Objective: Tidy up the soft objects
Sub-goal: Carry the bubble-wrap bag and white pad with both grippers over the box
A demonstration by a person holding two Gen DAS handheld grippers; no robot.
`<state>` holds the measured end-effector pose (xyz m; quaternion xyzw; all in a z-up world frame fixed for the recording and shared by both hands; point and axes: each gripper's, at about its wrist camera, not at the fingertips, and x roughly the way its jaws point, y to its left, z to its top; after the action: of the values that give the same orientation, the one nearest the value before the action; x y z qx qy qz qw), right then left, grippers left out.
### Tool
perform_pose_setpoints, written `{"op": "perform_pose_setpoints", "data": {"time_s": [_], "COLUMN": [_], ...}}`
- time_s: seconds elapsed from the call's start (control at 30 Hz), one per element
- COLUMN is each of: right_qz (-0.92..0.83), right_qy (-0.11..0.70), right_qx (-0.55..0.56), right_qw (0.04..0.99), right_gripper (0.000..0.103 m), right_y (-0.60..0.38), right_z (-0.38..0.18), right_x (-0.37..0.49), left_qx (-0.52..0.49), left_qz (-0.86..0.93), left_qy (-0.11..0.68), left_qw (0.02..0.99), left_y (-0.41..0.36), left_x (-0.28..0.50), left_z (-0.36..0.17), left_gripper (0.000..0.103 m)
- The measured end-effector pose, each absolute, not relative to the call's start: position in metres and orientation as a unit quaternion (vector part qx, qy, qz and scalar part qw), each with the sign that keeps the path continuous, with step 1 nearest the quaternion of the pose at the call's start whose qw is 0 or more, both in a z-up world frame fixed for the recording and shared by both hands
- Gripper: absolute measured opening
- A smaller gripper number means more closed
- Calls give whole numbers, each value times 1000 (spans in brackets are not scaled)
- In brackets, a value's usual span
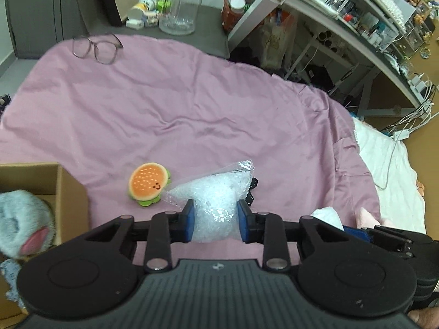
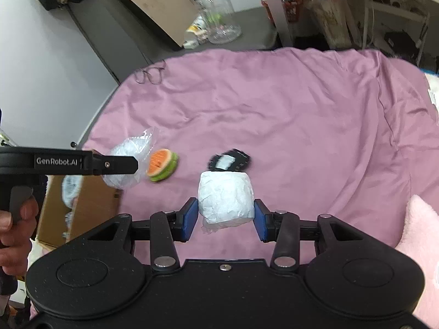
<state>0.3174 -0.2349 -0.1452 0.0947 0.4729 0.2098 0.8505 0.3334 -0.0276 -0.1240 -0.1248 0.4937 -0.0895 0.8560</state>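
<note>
Soft clear bubble-wrap bag (image 1: 216,205) is clamped in left gripper (image 1: 216,220) jaws, white paper-wrapped bundle (image 2: 226,198) clamped in right gripper (image 2: 225,219) jaws, both above the pink bedsheet (image 1: 192,104); carry level to brown cardboard box (image 1: 68,192), release inside.

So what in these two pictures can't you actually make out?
- Cardboard box: the left wrist view's edge cuts it off; a grey plush hides what else is inside.
- Black and white item: blurred in the right wrist view, and the white wrapped bundle covers its near side.
- Shelf clutter: too small in the left wrist view to name.
- Clear bubble bag: what it holds cannot be told through the plastic.
</note>
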Motion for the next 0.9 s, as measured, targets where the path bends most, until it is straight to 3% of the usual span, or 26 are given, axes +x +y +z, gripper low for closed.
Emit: {"op": "perform_pose_setpoints", "data": {"time_s": [0.43,0.9], "right_qz": [245,267], "right_qy": [440,424], "right_qx": [87,74], "right_qw": [860,862], "right_gripper": [43,43], "right_y": [-198,-152], "right_z": [-97,-77], "right_x": [275,243], "left_qx": [-117,-126], "left_qz": [-71,-43], "left_qy": [456,438], "left_qw": [880,889], "left_y": [20,76], "left_x": [269,218], "left_z": [-73,-61], "left_gripper": [30,30]}}
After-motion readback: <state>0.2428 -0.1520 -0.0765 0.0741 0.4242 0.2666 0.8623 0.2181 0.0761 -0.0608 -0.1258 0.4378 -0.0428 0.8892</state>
